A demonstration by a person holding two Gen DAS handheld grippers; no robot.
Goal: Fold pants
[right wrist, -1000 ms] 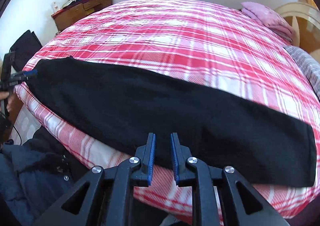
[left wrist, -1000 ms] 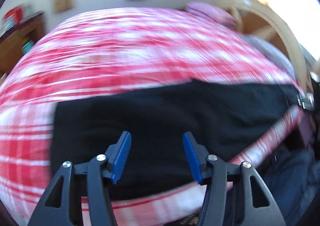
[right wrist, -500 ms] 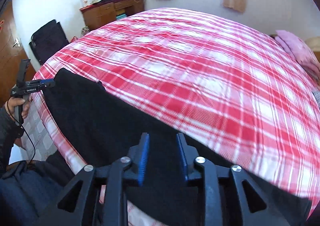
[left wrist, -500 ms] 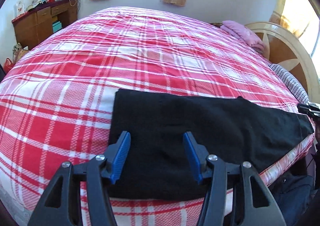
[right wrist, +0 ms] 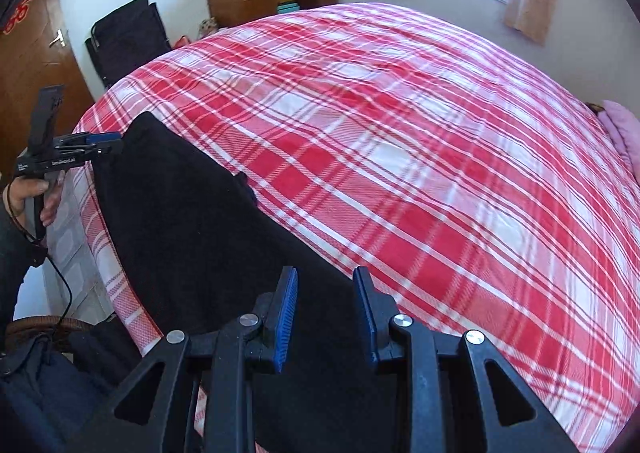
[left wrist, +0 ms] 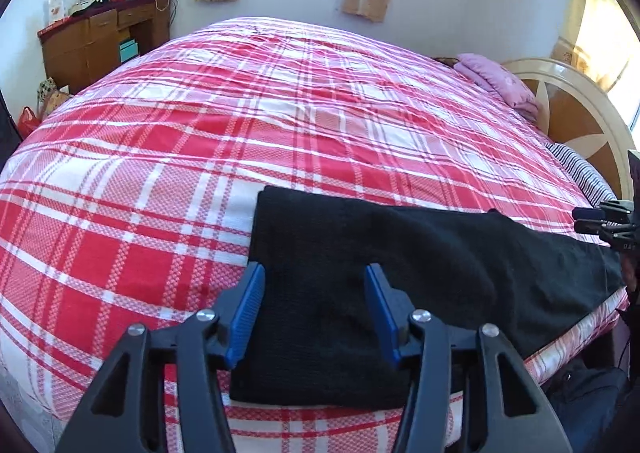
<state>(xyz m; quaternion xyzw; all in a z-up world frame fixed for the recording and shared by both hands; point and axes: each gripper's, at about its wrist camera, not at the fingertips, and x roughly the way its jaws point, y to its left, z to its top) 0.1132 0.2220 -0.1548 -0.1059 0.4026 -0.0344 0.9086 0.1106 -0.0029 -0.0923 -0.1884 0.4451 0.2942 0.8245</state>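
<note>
Along the bed's near edge, black pants lie flat (both grippers released).

You have a wide bed in front of you, covered edge to edge with a red, pink and white plaid sheet that lies mostly smooth, with only faint creases. Your black pants lie flat on it along the near edge, stretched lengthwise in a long dark band (one end squared off on the plaid, the other tapering toward the bed's corner), with a strip of sheet showing between them and the mattress edge. At the far right a pink pillow rests on the sheet beside the curved cream and wood headboard, and a striped fabric lies there below it.
</note>
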